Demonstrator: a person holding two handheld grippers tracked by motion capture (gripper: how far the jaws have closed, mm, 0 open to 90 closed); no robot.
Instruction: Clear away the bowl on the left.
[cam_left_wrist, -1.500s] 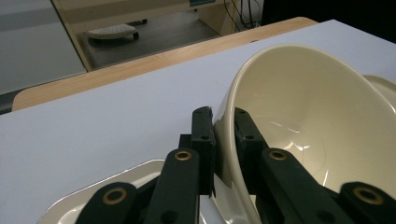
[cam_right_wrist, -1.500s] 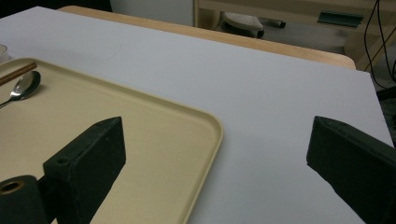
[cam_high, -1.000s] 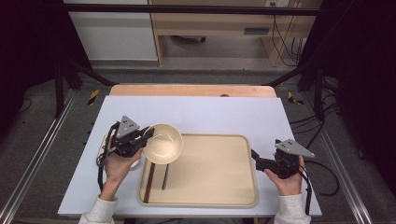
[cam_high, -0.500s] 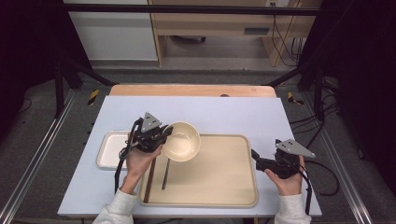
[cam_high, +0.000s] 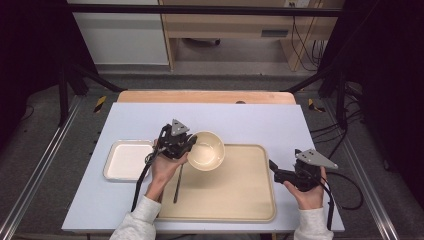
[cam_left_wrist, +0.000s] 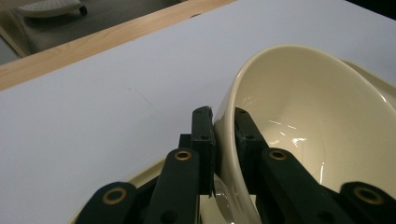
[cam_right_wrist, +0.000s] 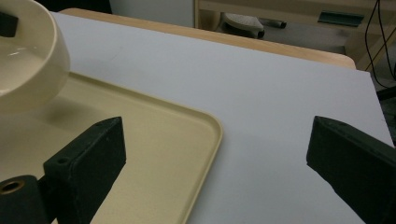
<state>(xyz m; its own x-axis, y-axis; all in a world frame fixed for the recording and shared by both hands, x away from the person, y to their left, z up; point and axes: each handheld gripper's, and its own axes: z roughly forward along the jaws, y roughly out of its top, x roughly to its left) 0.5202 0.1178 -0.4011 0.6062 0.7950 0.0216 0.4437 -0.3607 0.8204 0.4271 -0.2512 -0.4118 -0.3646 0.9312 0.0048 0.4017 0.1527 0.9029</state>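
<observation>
White tabletop (cam_high: 150, 117) spreads out under the high view, with a wooden strip (cam_high: 205, 96) along its 12 o'clock edge and dark frame legs on either side. On it a beige tray (cam_high: 235, 200) lies toward 6 o'clock, and a small white dish (cam_high: 125, 160) sits just beside the tray at its 9 o'clock side. The left gripper (cam_left_wrist: 224, 126) pinches the rim of the cream bowl (cam_high: 206, 150), one jaw outside the wall and one inside, which carries the bowl tilted over the tray's 11 o'clock corner, probably so it can be set down there. Chopsticks (cam_high: 177, 182) lie on the tray below the left hand, toward 6 o'clock. The right gripper (cam_high: 278, 172) waits off the tray's 3 o'clock edge, jaws spread wide with nothing between them, likely kept clear of the carrying hand.
</observation>
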